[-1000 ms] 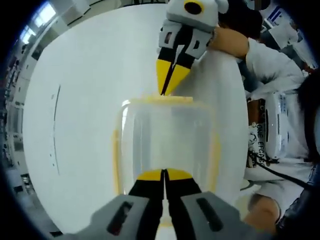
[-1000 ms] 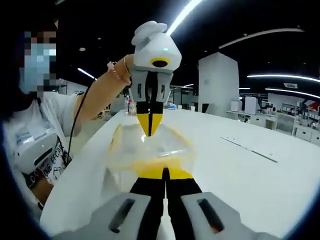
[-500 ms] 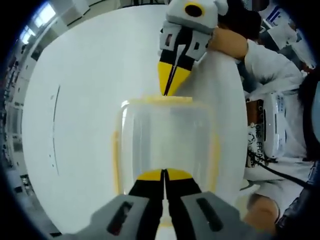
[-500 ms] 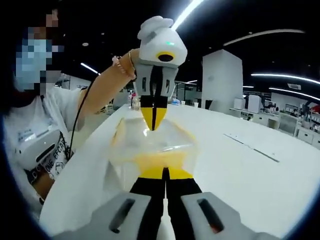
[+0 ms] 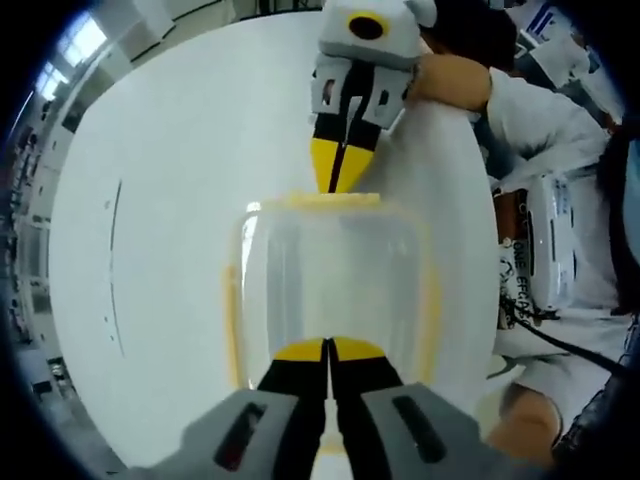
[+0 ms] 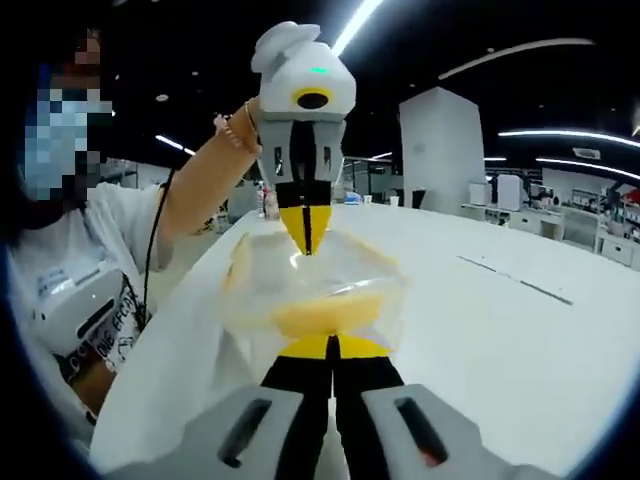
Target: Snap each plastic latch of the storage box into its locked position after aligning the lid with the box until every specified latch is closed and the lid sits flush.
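A clear storage box with its lid on stands on the white table, and yellow latches show along its edges. My left gripper is shut, its yellow tips resting on the near end latch. At the box's far end my right gripper is shut, its tips touching the far yellow latch. In the right gripper view, that same right gripper stays shut against the yellow latch of the box. Across the box, the left gripper points down at the opposite edge, shut.
The white table spreads wide to the left of the box, with a thin dark line on it. A person in a white shirt stands at the table's right edge. A hall with a white pillar lies behind.
The right gripper has turned a little more upright at the far latch and shifted slightly left. The box and the left gripper have stayed put.
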A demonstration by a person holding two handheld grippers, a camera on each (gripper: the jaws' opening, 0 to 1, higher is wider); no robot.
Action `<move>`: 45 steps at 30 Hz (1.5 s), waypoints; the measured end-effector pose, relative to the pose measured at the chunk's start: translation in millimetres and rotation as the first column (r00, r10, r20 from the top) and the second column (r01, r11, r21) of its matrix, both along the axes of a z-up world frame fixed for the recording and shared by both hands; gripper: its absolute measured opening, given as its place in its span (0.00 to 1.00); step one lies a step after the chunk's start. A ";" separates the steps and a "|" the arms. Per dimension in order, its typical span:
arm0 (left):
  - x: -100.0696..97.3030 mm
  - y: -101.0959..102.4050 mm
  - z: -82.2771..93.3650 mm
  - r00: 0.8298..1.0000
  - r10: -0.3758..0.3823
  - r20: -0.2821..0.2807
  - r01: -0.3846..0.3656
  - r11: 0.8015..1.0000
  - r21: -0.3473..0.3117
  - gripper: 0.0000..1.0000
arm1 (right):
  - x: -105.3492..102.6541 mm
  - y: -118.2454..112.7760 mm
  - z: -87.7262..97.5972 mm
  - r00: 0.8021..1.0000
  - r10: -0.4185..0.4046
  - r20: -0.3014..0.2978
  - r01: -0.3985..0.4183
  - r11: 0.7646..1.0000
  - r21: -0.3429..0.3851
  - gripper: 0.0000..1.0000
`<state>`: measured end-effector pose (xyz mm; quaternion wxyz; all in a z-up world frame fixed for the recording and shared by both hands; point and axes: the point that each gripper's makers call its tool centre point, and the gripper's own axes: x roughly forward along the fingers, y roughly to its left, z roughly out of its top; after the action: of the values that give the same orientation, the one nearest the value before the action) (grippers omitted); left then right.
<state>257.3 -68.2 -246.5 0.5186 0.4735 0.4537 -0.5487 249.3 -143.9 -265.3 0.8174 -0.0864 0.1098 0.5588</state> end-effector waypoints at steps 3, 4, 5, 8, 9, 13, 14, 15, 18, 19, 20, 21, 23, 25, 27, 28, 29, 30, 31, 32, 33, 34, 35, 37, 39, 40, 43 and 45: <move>-0.6 -0.7 -1.3 1.000 0.000 0.012 0.000 1.000 0.017 0.00 | 1.7 0.8 0.4 1.000 -0.007 -0.030 0.008 1.000 0.025 0.00; -1.2 -1.1 -2.0 1.000 -0.014 0.023 0.013 0.999 0.035 0.00 | 1.6 0.9 0.4 0.999 -0.007 -0.033 0.008 1.000 0.027 0.00; -1.0 -1.3 -2.4 1.000 -0.016 0.027 0.015 0.999 0.046 0.00 | 1.1 1.6 0.3 1.000 -0.008 -0.030 0.008 1.000 0.025 0.00; -0.2 -0.8 -2.8 0.999 -0.026 0.032 0.023 0.997 0.071 0.00 | 0.4 3.1 0.2 1.000 -0.011 -0.015 0.011 1.000 0.012 0.00; 0.4 -0.3 -2.8 0.999 -0.025 0.031 0.022 0.997 0.076 0.00 | 1.1 2.7 0.2 1.000 -0.011 -0.018 0.011 1.000 0.015 0.00; 1.5 2.4 -2.0 1.000 -0.010 0.017 0.008 0.998 0.069 0.00 | -0.1 5.8 0.4 1.000 -0.011 -0.010 0.011 1.000 0.009 0.00; 1.7 3.3 -1.7 1.000 -0.005 0.013 0.004 0.998 0.066 0.00 | -0.5 6.8 0.5 1.000 -0.011 -0.007 0.012 1.000 0.008 0.00; 1.9 4.0 -1.7 1.000 -0.002 0.006 0.002 0.998 0.058 0.00 | -0.2 6.3 0.7 1.000 -0.012 -0.005 0.012 1.000 0.005 0.00; 2.0 4.4 -1.0 1.000 0.011 -0.011 -0.011 0.999 0.043 0.00 | 0.1 7.4 1.4 1.000 -0.010 0.006 0.010 1.000 -0.006 0.00; 2.0 4.6 -1.0 1.000 0.013 -0.014 -0.013 0.999 0.041 0.00 | 0.6 6.2 1.8 1.000 -0.010 0.004 0.010 1.000 -0.009 0.00; 1.5 4.4 -0.7 1.000 0.019 -0.019 -0.018 0.999 0.040 0.00 | 0.3 7.4 1.7 1.000 -0.013 -0.007 0.013 1.000 -0.015 0.00; 0.8 4.4 -0.8 1.000 0.020 -0.021 -0.019 0.999 0.042 0.00 | 1.1 6.0 1.9 1.000 -0.016 -0.014 0.015 1.000 -0.015 0.00; 0.2 4.6 -0.5 1.000 0.018 -0.024 -0.017 0.999 0.049 0.00 | 0.1 6.2 2.2 1.000 -0.017 -0.015 0.017 0.999 -0.029 0.00; 0.0 4.8 -0.1 0.999 0.019 -0.028 -0.018 0.998 0.052 0.00 | 0.0 6.4 2.3 1.000 -0.019 -0.014 0.019 0.999 -0.039 0.00; 0.1 6.5 0.7 0.999 0.026 -0.037 -0.025 0.999 0.040 0.00 | 3.3 3.9 4.5 0.999 -0.040 -0.014 0.040 0.999 -0.035 0.00; -0.1 6.3 1.1 0.999 0.029 -0.039 -0.027 0.999 0.034 0.00 | 3.7 2.9 6.4 0.999 -0.045 -0.019 0.044 0.999 -0.029 0.00; -0.2 6.8 1.3 0.999 0.031 -0.043 -0.030 0.999 0.024 0.00 | 4.2 0.8 9.9 0.999 -0.047 -0.020 0.047 0.999 -0.016 0.00; -0.4 6.8 1.7 0.998 0.034 -0.046 -0.033 0.999 0.014 0.00 | 4.0 -0.4 14.2 0.999 -0.052 -0.014 0.052 0.999 -0.010 0.00; -0.3 6.9 1.8 0.998 0.036 -0.049 -0.036 0.999 0.006 0.00 | 5.9 -3.7 18.0 0.998 -0.062 0.000 0.062 0.998 -0.009 0.00; -0.6 7.0 2.0 0.998 0.043 -0.054 -0.044 0.999 -0.005 0.00 | 6.2 -4.2 20.8 0.998 -0.067 0.006 0.067 0.998 -0.007 0.00; -0.6 7.5 2.1 0.997 0.047 -0.057 -0.048 0.999 -0.012 0.00 | 6.2 -5.5 26.4 0.998 -0.067 0.014 0.067 0.998 0.001 0.00; -0.8 7.3 2.2 0.997 0.050 -0.060 -0.052 0.998 -0.019 0.00 | 6.0 -5.0 29.7 0.998 -0.065 0.017 0.065 0.998 0.005 0.00; -0.9 7.5 2.2 0.997 0.051 -0.062 -0.053 0.998 -0.022 0.00 | 6.1 -4.9 33.1 0.998 -0.064 0.020 0.063 0.998 0.011 0.00; -1.3 7.0 2.2 0.996 0.054 -0.067 -0.056 0.998 -0.030 0.00 | 6.6 -2.6 41.3 0.998 -0.055 0.024 0.054 0.998 0.013 0.00; -1.7 6.6 1.9 0.996 0.059 -0.070 -0.062 0.998 -0.032 0.00 | 7.0 0.9 47.3 0.999 -0.043 0.028 0.043 0.999 -0.003 0.00; -1.9 6.5 1.8 0.996 0.059 -0.070 -0.061 0.998 -0.033 0.00 | 7.0 2.8 48.8 0.999 -0.037 0.022 0.038 0.999 -0.016 0.00; -1.9 7.0 2.0 0.996 0.058 -0.070 -0.061 0.997 -0.044 0.00 | 5.7 9.1 52.1 0.999 -0.020 0.026 0.022 0.997 -0.068 0.00; -1.4 6.7 1.9 0.996 0.057 -0.075 -0.061 0.997 -0.056 0.00 | 4.1 15.9 56.5 0.999 -0.001 0.032 0.005 0.995 -0.100 0.00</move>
<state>255.9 -61.5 -244.6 0.5310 0.4240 0.4702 -0.5631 253.5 -128.0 -208.9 0.8146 -0.1360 0.1248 0.5499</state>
